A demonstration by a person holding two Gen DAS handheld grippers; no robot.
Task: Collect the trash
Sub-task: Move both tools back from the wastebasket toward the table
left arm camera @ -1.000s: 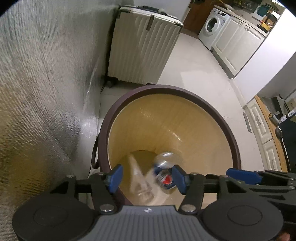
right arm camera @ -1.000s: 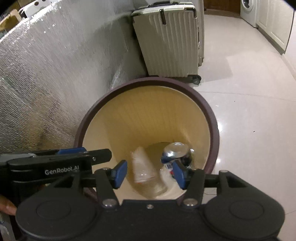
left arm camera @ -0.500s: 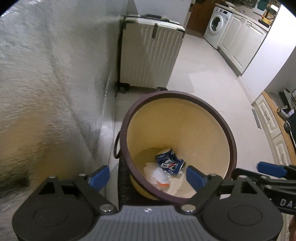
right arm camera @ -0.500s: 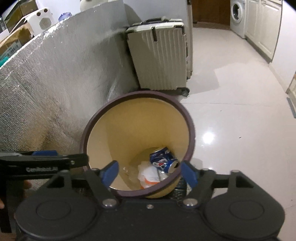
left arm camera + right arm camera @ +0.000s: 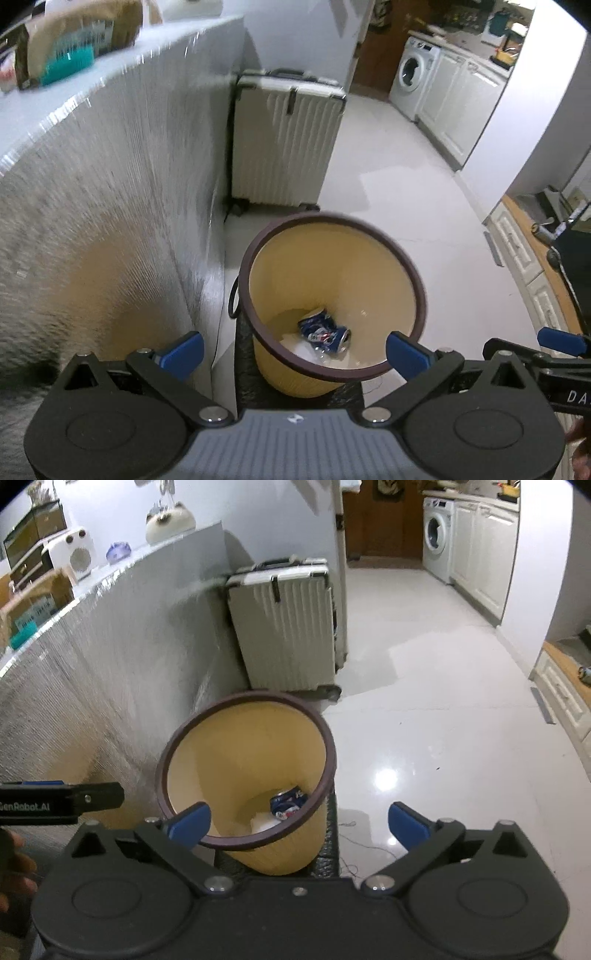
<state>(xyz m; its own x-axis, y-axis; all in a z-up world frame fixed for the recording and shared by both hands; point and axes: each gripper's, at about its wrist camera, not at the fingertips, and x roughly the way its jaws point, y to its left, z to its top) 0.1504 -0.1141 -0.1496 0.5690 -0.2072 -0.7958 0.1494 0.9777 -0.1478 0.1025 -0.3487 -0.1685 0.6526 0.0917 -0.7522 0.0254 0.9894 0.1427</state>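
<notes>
A tan waste bin with a dark brown rim [image 5: 369, 223] stands below both grippers. A crushed blue can [image 5: 324, 332] lies at its bottom beside crumpled white trash [image 5: 295, 345]. My left gripper [image 5: 294, 350] hovers above the bin's near rim, its jaws opening wide with nothing between them. In the right wrist view the bin's rim [image 5: 258, 694], the can [image 5: 287, 803] and the white trash [image 5: 264, 821] show again. My right gripper [image 5: 299, 821] hangs over the near right rim, jaws also opening and empty.
A ribbed cream suitcase [image 5: 284, 140] stands just behind the bin. A silver foil-faced wall [image 5: 110, 221] runs along the left. The glossy white floor [image 5: 424, 720] stretches right toward a washing machine [image 5: 437, 539] and cabinets. A hand [image 5: 14, 867] holds the left gripper.
Both grippers rose and drew back from the bin's mouth while their jaws spread wide. The can and the pale trash dropped from between the fingers to the bin's bottom.
</notes>
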